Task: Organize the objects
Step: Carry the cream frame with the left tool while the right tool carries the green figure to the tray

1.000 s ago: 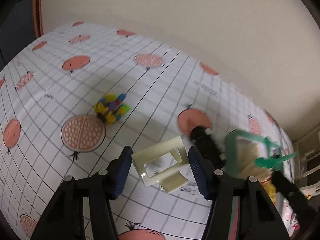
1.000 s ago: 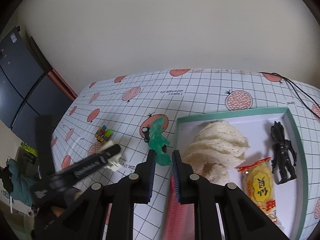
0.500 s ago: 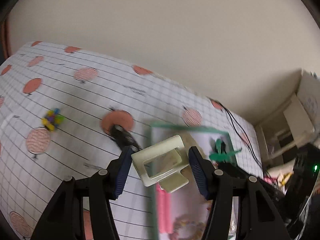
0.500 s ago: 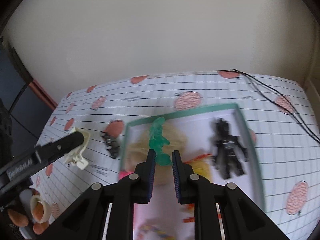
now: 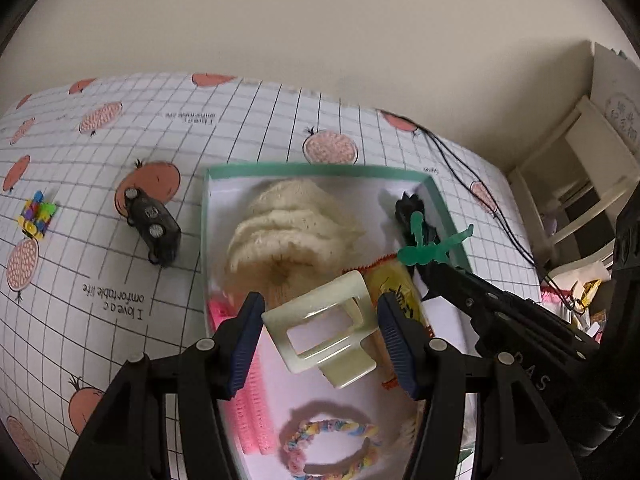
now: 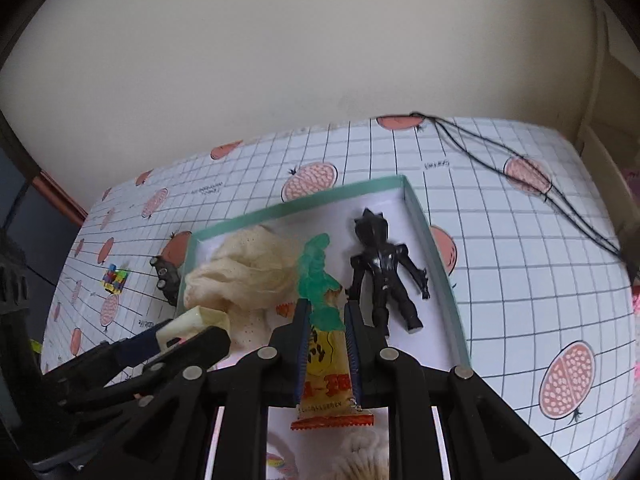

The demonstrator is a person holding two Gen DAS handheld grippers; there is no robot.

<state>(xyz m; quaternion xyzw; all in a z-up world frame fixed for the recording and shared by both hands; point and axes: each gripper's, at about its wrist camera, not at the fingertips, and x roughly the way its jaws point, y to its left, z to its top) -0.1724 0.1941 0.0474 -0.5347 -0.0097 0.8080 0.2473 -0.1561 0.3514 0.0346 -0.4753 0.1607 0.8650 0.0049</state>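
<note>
Overhead, both grippers (loaded) above gridded tablecloth [image 5: 100, 300].

Left claw [image 5: 320, 330] is clamped on a cream rectangular hair clip [image 5: 326, 330], blue pads touching both its sides, held above the teal-rimmed box [image 5: 280, 169]. In the box: cream knitted cloth [image 5: 292, 232], pink hair rollers [image 5: 252, 408], pastel braided ring [image 5: 332, 446], yellow snack packet [image 5: 394, 286], black figure [image 5: 406, 210] at the far right corner. Right claw [image 5: 426, 264] enters from the right holding a green toy figure [image 5: 430, 246] over the box; on the grid-print surface [image 5: 100, 300] left of the box lie a black toy car [image 5: 154, 226], tipped with wheels showing, and a multicoloured block toy [image 5: 36, 220] well apart from it.
</note>
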